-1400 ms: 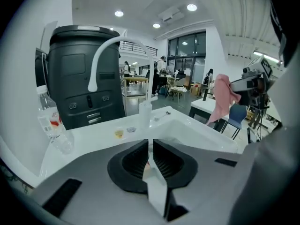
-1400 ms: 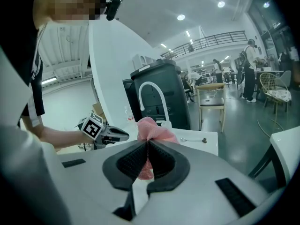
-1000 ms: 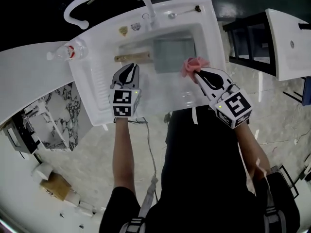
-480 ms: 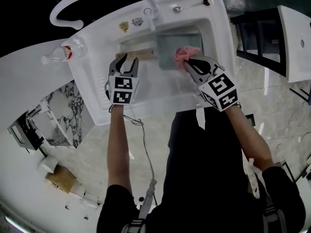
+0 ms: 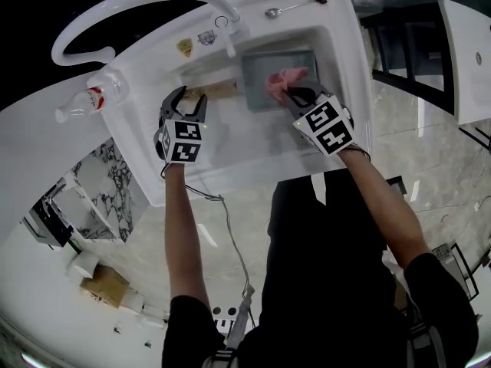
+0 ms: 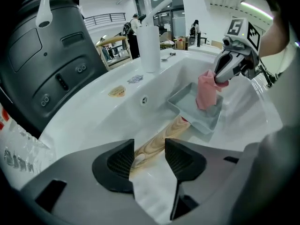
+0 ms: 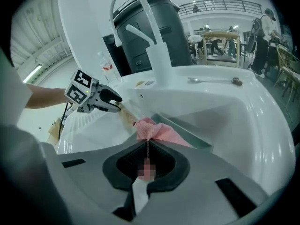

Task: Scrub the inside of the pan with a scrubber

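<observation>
A grey square pan point(image 5: 265, 90) with a wooden handle point(image 5: 217, 90) lies in the white sink point(image 5: 146, 156). My left gripper point(image 5: 192, 96) is open; its jaws have just been opening and now stand to either side of the handle's end point(image 6: 157, 142) without pressing on it. My right gripper point(image 5: 290, 92) is shut on a pink scrubber point(image 5: 285, 77), which hangs over the pan's inside. The left gripper view shows the scrubber point(image 6: 206, 90) dangling into the pan point(image 6: 199, 118) from the right gripper point(image 6: 219, 74). From the right gripper point(image 7: 147, 146), the scrubber point(image 7: 157, 130) fans out ahead of the jaws.
A curved white faucet point(image 5: 123, 18) arches over the sink's back left. A plastic bottle point(image 5: 88, 98) lies on the counter at the left. A spoon point(image 5: 295, 8) rests on the sink's back rim. A dark bin point(image 6: 47, 69) stands behind the sink.
Both grippers have come down into the sink toward the pan. The left jaws went from shut to wide open around the handle. The right gripper carried the scrubber over the pan.
</observation>
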`<state>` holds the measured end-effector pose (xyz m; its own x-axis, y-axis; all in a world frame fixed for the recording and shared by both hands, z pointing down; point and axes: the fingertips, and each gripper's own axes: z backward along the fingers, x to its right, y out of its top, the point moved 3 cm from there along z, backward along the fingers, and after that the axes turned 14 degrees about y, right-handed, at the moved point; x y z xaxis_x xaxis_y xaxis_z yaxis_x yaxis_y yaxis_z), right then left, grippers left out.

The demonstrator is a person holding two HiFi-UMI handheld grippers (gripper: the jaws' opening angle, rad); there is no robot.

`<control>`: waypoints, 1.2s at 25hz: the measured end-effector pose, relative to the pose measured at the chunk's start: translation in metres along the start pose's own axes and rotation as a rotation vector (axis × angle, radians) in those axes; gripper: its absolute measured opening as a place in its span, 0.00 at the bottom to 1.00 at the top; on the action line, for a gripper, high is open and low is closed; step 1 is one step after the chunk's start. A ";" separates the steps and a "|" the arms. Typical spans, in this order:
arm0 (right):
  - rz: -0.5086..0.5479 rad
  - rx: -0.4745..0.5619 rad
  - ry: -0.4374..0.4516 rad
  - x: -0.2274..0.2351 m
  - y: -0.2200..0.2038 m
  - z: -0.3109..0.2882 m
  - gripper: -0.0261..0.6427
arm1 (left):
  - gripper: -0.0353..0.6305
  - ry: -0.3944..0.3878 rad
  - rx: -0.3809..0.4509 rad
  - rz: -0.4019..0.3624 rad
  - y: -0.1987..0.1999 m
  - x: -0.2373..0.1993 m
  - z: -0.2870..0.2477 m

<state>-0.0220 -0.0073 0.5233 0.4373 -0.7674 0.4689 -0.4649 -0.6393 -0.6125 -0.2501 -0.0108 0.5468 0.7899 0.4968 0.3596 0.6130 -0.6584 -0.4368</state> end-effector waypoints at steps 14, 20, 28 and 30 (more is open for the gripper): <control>0.046 -0.184 -0.003 0.026 -0.021 -0.078 0.08 | 0.35 -0.003 -0.018 -0.002 0.003 -0.001 -0.006; 0.081 -0.211 -0.026 0.036 -0.023 -0.101 0.08 | 0.35 0.010 -0.014 -0.013 0.002 0.000 -0.006; 0.122 -0.134 -0.047 0.038 0.002 -0.124 0.08 | 0.35 -0.015 -0.018 -0.008 -0.001 0.003 -0.004; 0.140 -0.125 -0.065 0.039 0.008 -0.127 0.08 | 0.35 -0.014 -0.011 -0.006 -0.001 0.002 -0.003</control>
<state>-0.1065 -0.0487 0.6173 0.4084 -0.8471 0.3401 -0.6152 -0.5307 -0.5830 -0.2489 -0.0107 0.5509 0.7863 0.5087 0.3506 0.6176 -0.6616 -0.4253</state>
